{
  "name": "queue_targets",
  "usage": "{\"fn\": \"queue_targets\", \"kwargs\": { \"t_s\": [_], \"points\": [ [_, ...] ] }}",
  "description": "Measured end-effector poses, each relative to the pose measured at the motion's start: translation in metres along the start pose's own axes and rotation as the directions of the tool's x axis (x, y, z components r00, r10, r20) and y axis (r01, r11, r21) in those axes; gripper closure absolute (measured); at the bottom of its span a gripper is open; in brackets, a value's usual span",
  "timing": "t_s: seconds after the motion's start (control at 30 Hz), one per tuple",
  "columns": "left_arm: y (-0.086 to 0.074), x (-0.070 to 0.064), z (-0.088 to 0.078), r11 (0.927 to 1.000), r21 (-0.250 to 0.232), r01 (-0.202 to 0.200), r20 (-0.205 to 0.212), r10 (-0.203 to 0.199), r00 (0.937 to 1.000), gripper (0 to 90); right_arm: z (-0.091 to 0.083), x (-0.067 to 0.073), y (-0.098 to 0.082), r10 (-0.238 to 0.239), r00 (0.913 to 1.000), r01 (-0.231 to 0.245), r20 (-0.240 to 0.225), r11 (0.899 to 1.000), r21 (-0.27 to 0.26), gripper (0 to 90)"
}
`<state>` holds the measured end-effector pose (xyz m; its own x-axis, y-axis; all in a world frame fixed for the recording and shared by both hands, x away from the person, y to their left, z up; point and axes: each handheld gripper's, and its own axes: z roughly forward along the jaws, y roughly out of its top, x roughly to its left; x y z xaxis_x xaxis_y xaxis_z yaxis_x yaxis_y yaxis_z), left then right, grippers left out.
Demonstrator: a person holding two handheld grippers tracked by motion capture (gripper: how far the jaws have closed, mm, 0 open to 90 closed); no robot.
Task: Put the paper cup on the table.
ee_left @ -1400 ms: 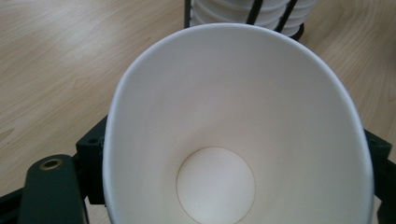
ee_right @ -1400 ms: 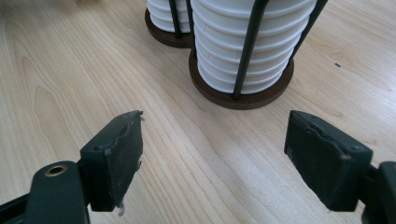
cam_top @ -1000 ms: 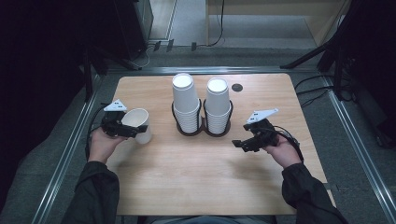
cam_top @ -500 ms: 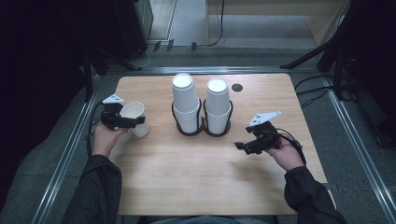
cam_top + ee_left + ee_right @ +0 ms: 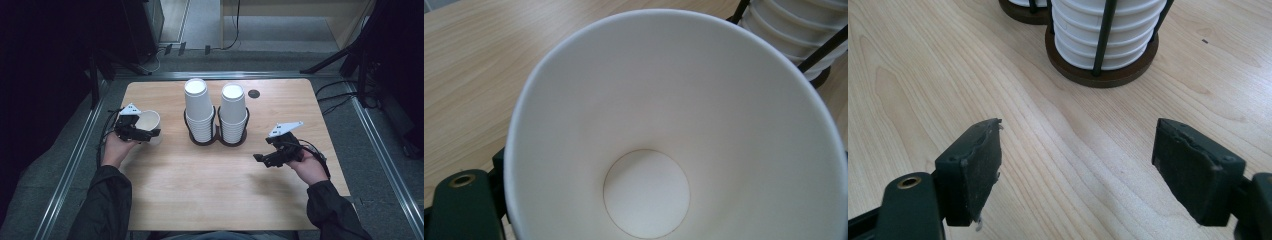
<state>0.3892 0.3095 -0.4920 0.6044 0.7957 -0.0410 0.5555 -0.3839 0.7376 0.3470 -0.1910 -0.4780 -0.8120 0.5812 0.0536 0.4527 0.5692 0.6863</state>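
My left tool [image 5: 146,133] grips paper cup [image 5: 149,121] near surface [image 5: 210,190] edge; squeeze could crush it. Right tool [image 5: 1075,172] open, empty.

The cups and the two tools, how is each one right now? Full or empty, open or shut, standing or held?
Paper cup: empty, held in the left tool, mouth facing its camera.
Left tool: shut on the paper cup.
Right tool: open, nothing between its jaws, above the table.
Left cup stack: upside down, standing in its holder.
Right cup stack: upside down, standing in its holder.
Table: bare wood in front.
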Motion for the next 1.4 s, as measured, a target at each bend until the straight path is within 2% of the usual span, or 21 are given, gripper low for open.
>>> {"fn": "queue_targets", "kwargs": {
  "t_s": [0.1,0.33,0.5,0.6,0.9,1.13,1.2,1.4],
  "points": [
    [-0.001,0.002,-0.002,0.9997,-0.018,0.017,0.028,-0.017,0.9995,5.7,0.001,0.0,0.0,-0.006,1.0,0.006,0.0,1.0,0.003,20.1],
    [-0.002,0.004,-0.001,0.9994,-0.005,0.035,0.05,-0.035,0.9981,1.2,0.001,0.001,0.0,-0.006,1.0,0.006,0.0,1.0,0.012,20.1],
    [0.0,0.004,-0.005,0.9993,-0.011,0.037,0.056,-0.036,0.9978,0.7,0.001,0.001,0.0,-0.008,1.0,0.008,-0.001,1.0,0.011,20.1],
    [0.002,0.003,-0.009,0.9996,-0.017,0.022,0.034,-0.021,0.9992,0.7,0.001,0.001,0.0,-0.009,1.0,0.009,-0.002,1.0,0.01,20.1],
    [0.006,0.003,-0.02,0.9987,-0.018,0.048,0.053,-0.047,0.9975,0.6,0.002,0.001,0.0,-0.01,0.9999,0.01,-0.007,1.0,0.017,20.1],
    [0.01,0.007,-0.03,0.9955,-0.014,0.094,0.065,-0.093,0.9936,0.0,0.002,0.002,0.0,-0.011,0.9999,0.011,-0.012,1.0,0.02,20.1],
    [0.012,0.009,-0.031,0.9903,-0.01,0.139,0.098,-0.137,0.9857,0.0,0.002,0.002,0.0,-0.012,0.9998,0.013,-0.013,1.0,0.021,20.1],
    [0.023,0.005,-0.04,0.9908,-0.001,0.135,0.078,-0.135,0.9879,0.0,0.002,0.002,0.0,-0.01,0.9998,0.01,-0.014,1.0,0.022,20.1]
  ]
}}
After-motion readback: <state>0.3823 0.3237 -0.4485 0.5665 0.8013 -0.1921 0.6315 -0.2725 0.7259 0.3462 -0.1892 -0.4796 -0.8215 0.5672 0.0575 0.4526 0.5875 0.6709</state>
